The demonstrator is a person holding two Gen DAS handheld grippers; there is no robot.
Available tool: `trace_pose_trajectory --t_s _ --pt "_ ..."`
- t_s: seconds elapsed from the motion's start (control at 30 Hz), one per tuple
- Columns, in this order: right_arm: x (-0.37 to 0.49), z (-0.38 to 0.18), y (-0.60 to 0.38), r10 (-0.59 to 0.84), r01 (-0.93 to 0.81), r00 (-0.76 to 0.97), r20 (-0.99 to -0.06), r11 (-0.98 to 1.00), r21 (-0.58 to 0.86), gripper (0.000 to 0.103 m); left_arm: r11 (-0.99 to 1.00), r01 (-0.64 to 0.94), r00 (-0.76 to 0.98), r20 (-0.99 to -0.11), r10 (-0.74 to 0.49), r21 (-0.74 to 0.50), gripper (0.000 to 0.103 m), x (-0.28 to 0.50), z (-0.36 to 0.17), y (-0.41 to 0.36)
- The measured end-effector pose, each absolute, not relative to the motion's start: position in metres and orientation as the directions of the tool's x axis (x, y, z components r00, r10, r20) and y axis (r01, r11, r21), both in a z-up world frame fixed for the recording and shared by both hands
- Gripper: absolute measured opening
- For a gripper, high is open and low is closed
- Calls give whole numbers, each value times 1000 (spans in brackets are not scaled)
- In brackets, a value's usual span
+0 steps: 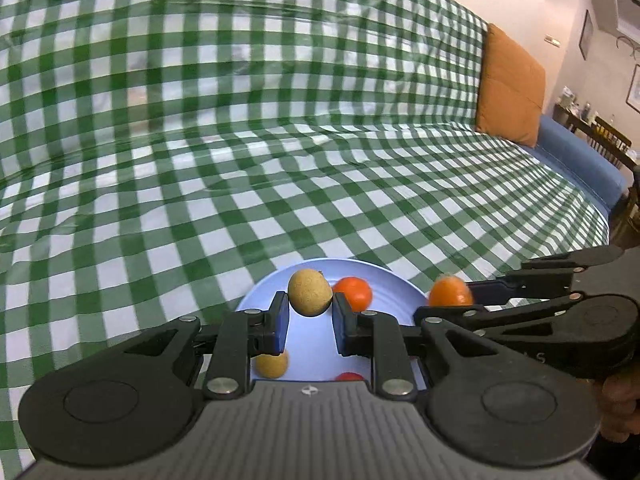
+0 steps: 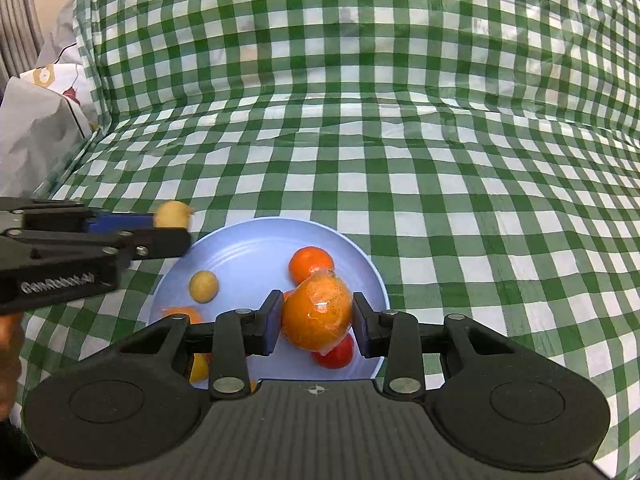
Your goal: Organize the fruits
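Observation:
My left gripper (image 1: 309, 307) is shut on a small tan round fruit (image 1: 309, 292) and holds it above the light blue plate (image 1: 392, 280). My right gripper (image 2: 316, 322) is shut on a plastic-wrapped orange (image 2: 318, 314) over the same plate (image 2: 248, 248). In the right wrist view the plate holds an orange fruit (image 2: 310, 264), a second tan fruit (image 2: 203, 286), a red fruit (image 2: 336, 354) and a partly hidden orange one (image 2: 182, 313). The left gripper (image 2: 170, 226) shows at the plate's left edge. The right gripper (image 1: 452, 294) shows at the right of the left wrist view.
A green and white checked cloth (image 2: 400, 120) covers the seat and backrest. An orange cushion (image 1: 510, 86) leans at the far right on a blue sofa arm (image 1: 580, 156). Grey bags (image 2: 36, 120) sit at the left edge.

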State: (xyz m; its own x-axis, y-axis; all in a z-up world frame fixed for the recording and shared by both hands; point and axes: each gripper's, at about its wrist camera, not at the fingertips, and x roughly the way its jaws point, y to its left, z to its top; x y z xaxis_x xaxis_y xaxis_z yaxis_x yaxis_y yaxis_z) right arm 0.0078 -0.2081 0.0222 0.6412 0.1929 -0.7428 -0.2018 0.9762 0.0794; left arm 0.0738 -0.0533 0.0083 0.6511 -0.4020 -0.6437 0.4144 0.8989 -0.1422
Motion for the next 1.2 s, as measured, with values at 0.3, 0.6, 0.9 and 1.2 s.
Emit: trace_pose_trajectory --t_s 0.3,0.6,0.9,1.2 --pt "12 20 -206 166 -193 638 -752 980 52 70 890 423 670 -603 -433 -169 44 68 14 -48" --pt "-1 28 -214 124 -143 678 -725 989 35 90 931 343 733 -584 -349 -125 66 41 30 -19" --pt "-42 56 -222 72 -61 783 -618 997 38 102 960 260 787 -554 -272 -102 82 -17 49 -4" --pt "-74 51 -221 28 20 761 -648 998 67 102 975 176 702 -676 -223 -138 103 -49 36 -4"
